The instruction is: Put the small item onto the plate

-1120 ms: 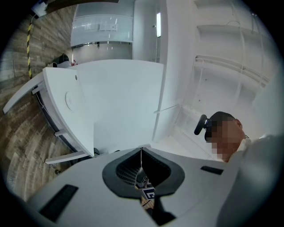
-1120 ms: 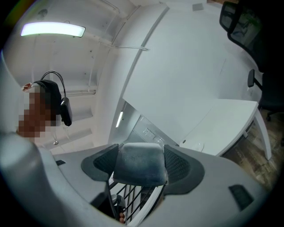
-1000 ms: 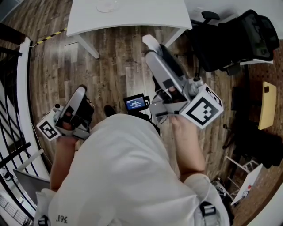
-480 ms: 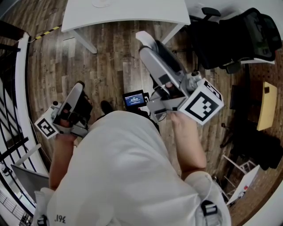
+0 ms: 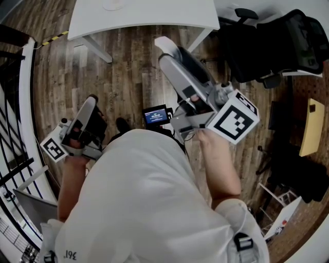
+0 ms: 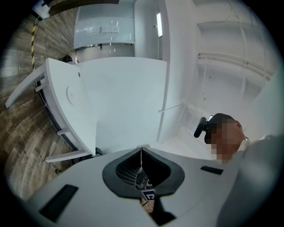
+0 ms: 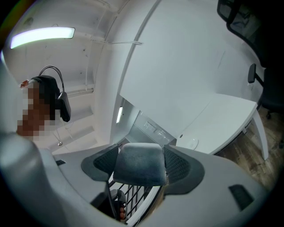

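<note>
We find the small grey item (image 7: 140, 163) pinched in the right hand-held gripper (image 5: 168, 47), short of the counter's (image 5: 154, 15) near edge, the left hand-held gripper (image 6: 141, 153) pressed together empty, and we judge the item soft, light and best held mid-flank.

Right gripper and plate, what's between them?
Head view: only wooden floor and the white table edge separate the right gripper, holding the small item, from the plate.
</note>
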Demonstrator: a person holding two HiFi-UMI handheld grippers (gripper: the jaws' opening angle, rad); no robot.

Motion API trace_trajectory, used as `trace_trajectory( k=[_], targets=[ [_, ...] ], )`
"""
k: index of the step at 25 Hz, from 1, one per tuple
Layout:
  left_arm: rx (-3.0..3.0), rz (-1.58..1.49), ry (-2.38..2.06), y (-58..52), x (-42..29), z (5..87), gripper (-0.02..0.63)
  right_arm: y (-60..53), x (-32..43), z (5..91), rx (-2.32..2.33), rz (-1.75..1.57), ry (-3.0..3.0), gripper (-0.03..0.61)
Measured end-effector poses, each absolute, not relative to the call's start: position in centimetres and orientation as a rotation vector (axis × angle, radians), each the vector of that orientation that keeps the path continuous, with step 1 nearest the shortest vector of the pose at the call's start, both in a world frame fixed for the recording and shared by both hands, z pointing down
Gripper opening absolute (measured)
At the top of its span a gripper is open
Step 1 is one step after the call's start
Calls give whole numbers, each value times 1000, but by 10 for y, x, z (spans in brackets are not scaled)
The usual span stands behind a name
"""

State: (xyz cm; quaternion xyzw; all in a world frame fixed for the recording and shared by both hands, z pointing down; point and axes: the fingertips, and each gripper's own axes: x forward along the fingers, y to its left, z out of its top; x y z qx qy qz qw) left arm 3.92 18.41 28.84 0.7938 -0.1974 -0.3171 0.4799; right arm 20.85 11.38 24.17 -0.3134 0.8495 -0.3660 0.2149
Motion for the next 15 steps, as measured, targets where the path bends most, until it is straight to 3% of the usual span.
trace_trajectory(
  k=[15],
  targets=[
    [1900, -792, -483, 140, 30, 300, 6, 67, 191, 254, -873, -1045, 2371, 325]
  ],
)
